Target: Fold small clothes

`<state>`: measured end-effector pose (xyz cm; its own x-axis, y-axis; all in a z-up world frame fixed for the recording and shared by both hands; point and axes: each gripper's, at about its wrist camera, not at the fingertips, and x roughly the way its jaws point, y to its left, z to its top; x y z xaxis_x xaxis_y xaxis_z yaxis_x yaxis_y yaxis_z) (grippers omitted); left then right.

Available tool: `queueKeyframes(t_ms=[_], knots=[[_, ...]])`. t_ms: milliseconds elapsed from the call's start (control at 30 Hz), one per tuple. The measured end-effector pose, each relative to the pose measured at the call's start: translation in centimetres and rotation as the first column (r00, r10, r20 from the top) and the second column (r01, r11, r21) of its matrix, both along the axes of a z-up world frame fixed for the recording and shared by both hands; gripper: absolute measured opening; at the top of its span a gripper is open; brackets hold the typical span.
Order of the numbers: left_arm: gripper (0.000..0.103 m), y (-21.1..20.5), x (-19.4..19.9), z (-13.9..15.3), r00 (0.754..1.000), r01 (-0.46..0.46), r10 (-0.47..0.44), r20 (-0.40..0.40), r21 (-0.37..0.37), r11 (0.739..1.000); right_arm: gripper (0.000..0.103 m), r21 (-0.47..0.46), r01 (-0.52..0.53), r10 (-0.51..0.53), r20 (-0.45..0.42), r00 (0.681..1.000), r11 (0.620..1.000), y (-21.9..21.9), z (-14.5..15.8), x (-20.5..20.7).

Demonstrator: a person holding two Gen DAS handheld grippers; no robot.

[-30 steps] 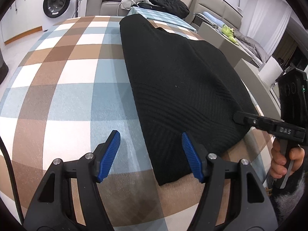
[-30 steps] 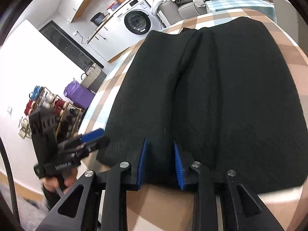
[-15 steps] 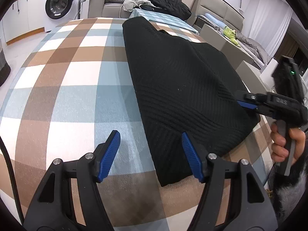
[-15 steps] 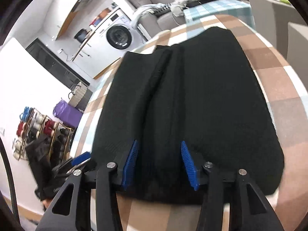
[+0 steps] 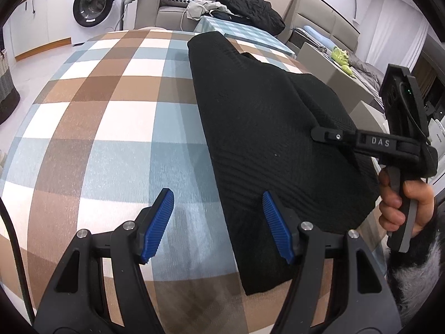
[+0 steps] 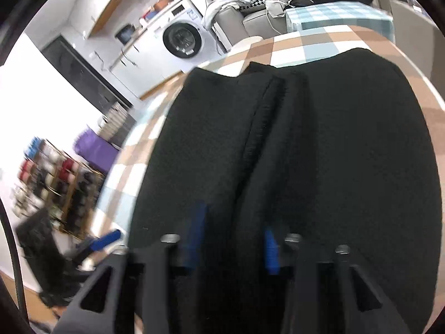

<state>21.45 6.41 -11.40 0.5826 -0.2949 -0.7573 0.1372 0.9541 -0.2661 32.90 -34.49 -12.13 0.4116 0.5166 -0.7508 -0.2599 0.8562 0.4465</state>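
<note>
My left hand-held gripper (image 5: 217, 225) hovers released at the near edge of the checked surface (image 5: 111, 117). My right hand-held gripper (image 6: 230, 239) is closing over the black garment (image 6: 319, 153) lying along the surface's right side.

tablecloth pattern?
Tablecloth: large checks in brown, light blue and white. Clearest in the left wrist view.
</note>
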Motion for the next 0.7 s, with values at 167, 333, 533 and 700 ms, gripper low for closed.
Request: queueKeyframes(t_ms=[167,333,533,700], knots=[[0.064,-0.3,0.2,0.5,1.0,0.008,-0.008,0.015,0.007,1.0,0.012,0.052,-0.007,0.001,0.13,0.992,0.999,-0.7,3.3,-1.7],[0.064,-0.6,0.5,0.3,1.0,0.01,-0.01,0.01,0.006,1.0,0.015,-0.041,0.136,-0.133,0.07,0.989,0.99,-3.3,1.9,-1.1],[0.064,-1.2,1.2,-0.2,1.0,0.025,-0.025,-0.012,-0.017,1.0,0.031,-0.04,0.177,-0.175,0.036,0.984,0.983,-5.3,1.7,-2.7],[0.064,-2.3,3.1,-1.0,0.999,0.023,-0.025,-0.037,-0.053,0.998,0.041,-0.037,0.273,-0.27,0.078,0.96,0.961,-8.9,3.3,-5.6]])
